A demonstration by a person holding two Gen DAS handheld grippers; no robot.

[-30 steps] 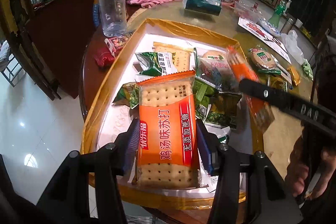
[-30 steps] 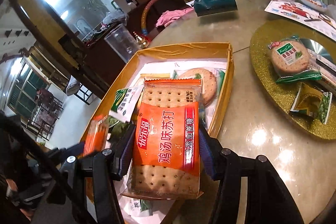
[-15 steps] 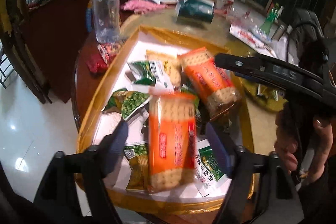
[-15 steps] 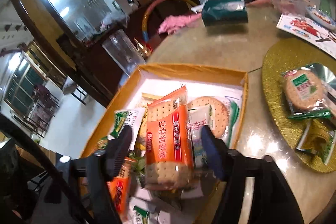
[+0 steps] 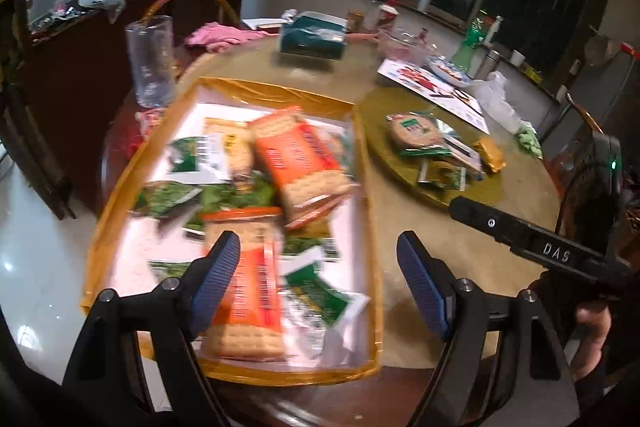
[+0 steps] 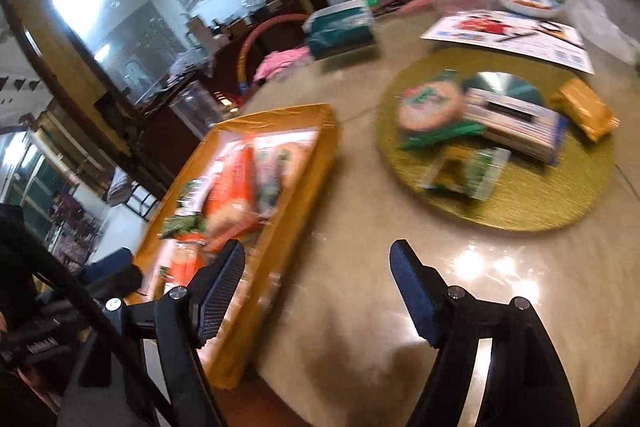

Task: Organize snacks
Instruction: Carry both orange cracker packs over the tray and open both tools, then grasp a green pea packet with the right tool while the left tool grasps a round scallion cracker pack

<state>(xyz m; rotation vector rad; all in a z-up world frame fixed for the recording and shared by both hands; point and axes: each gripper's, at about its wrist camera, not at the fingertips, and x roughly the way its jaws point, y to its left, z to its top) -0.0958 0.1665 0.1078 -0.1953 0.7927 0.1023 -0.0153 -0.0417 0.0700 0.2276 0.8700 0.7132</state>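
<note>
With my left tongs (image 5: 320, 283) and right tongs (image 6: 318, 293) just sprung apart and empty, both orange cracker packs (image 5: 298, 163) lie in the gold tray (image 5: 370, 211); I judge them light, slippery and brittle, best pinched gently across the long edges.

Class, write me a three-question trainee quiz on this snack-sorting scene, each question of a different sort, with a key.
1. True or false: the left gripper holds an orange cracker pack.
2. Where does the round cracker pack lie? A) gold box B) round gold mat C) floor
3. Fill in: the right gripper has jaws that are ____.

Key: 1 false, its jaws have just opened and the pack lies in the box; 2 B; 3 open.
</note>
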